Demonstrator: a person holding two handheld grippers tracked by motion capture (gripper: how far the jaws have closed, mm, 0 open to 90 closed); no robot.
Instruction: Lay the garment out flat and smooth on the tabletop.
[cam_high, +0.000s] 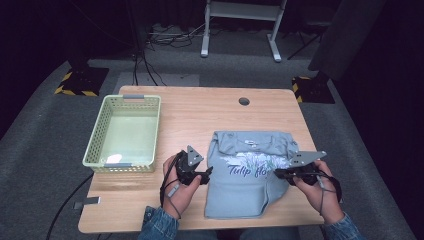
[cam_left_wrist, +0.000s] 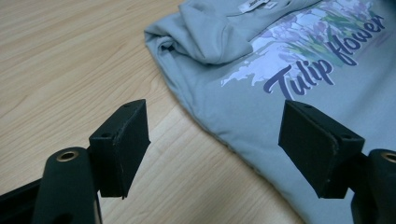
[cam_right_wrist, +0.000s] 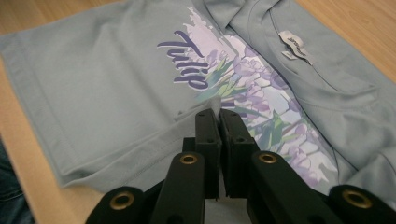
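A pale blue-grey T-shirt (cam_high: 245, 187) printed with "Tulip flower" and purple blooms lies partly folded on the wooden table (cam_high: 200, 115), collar toward the far edge. My left gripper (cam_high: 205, 175) hovers at the shirt's left edge. In the left gripper view it (cam_left_wrist: 215, 135) is open, its jaws straddling the shirt (cam_left_wrist: 261, 107) edge and bare wood. My right gripper (cam_high: 276, 173) is at the shirt's right side. In the right gripper view it (cam_right_wrist: 218, 116) is shut on a folded-over edge of the shirt (cam_right_wrist: 107, 84), with a corner of cloth poking out past the jaws.
A light green plastic basket (cam_high: 97, 131) stands on the table's left side with a small white item inside. A round cable hole (cam_high: 244, 101) sits near the far edge. Cables and a white frame's feet are on the floor beyond.
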